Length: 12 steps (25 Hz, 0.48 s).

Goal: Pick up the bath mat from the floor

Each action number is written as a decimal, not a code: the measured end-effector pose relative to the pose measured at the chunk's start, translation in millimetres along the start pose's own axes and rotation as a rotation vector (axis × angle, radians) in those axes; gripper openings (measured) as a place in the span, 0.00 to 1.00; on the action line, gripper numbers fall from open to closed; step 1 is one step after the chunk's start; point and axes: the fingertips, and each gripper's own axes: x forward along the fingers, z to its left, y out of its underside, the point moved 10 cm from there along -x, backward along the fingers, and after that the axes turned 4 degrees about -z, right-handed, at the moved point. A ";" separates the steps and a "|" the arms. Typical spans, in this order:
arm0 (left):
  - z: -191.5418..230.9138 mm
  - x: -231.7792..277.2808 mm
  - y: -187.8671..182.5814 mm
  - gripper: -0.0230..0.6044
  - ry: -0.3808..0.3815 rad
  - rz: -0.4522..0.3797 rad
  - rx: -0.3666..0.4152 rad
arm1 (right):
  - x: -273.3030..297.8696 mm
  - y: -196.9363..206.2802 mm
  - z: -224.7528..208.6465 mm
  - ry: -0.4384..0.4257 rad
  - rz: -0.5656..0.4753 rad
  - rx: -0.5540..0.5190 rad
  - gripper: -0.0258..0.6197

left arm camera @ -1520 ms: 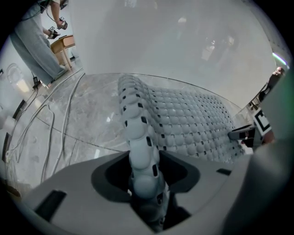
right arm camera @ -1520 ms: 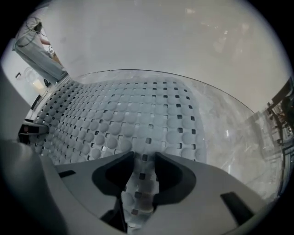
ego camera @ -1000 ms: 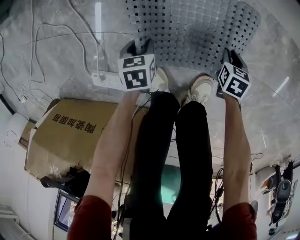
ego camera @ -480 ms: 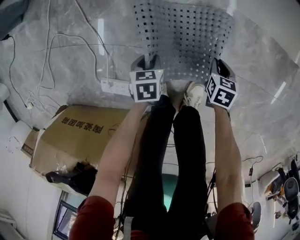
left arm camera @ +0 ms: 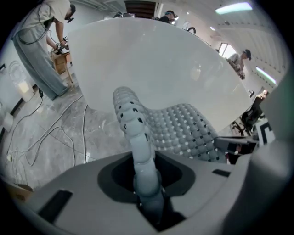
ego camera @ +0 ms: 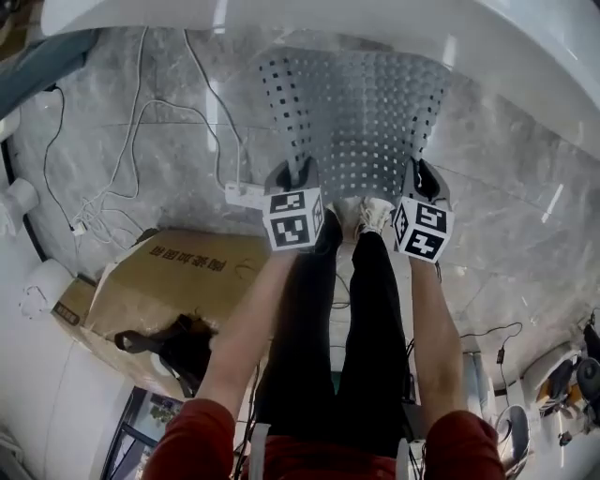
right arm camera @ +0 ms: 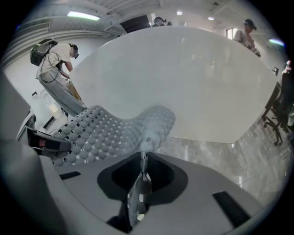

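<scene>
The bath mat (ego camera: 352,112) is grey, rubbery and full of small holes. In the head view it hangs by its near edge from both grippers, above the marble floor. My left gripper (ego camera: 294,176) is shut on the mat's near left corner, and my right gripper (ego camera: 423,180) is shut on the near right corner. The left gripper view shows my left gripper (left arm camera: 148,193) pinching a rolled fold of the mat (left arm camera: 179,133). In the right gripper view a thin edge of the mat (right arm camera: 110,133) is clamped in my right gripper (right arm camera: 140,193).
A large white rounded body (ego camera: 375,23) stands just beyond the mat. A cardboard box (ego camera: 178,281) lies at the left, with a power strip (ego camera: 246,195) and loose cables (ego camera: 112,178) on the floor. The person's shoes (ego camera: 370,214) are between the grippers. People (left arm camera: 41,41) stand in the background.
Both grippers have risen with the mat's near edge and drawn closer together. The mat now drapes off the floor, and the white body has come into view.
</scene>
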 end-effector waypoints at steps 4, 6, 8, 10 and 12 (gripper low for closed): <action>-18.2 -52.2 -37.2 0.20 0.015 -0.014 -0.005 | -47.7 -40.8 6.7 -0.014 -0.035 -0.001 0.13; -27.9 -79.9 -56.6 0.20 0.020 -0.038 0.016 | -73.1 -63.5 9.6 -0.021 -0.054 -0.010 0.13; -36.3 -110.0 -74.5 0.20 0.023 -0.059 0.035 | -100.7 -85.9 12.8 -0.028 -0.072 -0.012 0.13; -45.2 -138.9 -90.5 0.20 0.025 -0.076 0.050 | -129.9 -107.1 13.1 -0.028 -0.093 -0.003 0.13; -53.8 -166.0 -106.3 0.20 0.027 -0.101 0.055 | -158.6 -128.4 11.5 -0.021 -0.120 0.009 0.13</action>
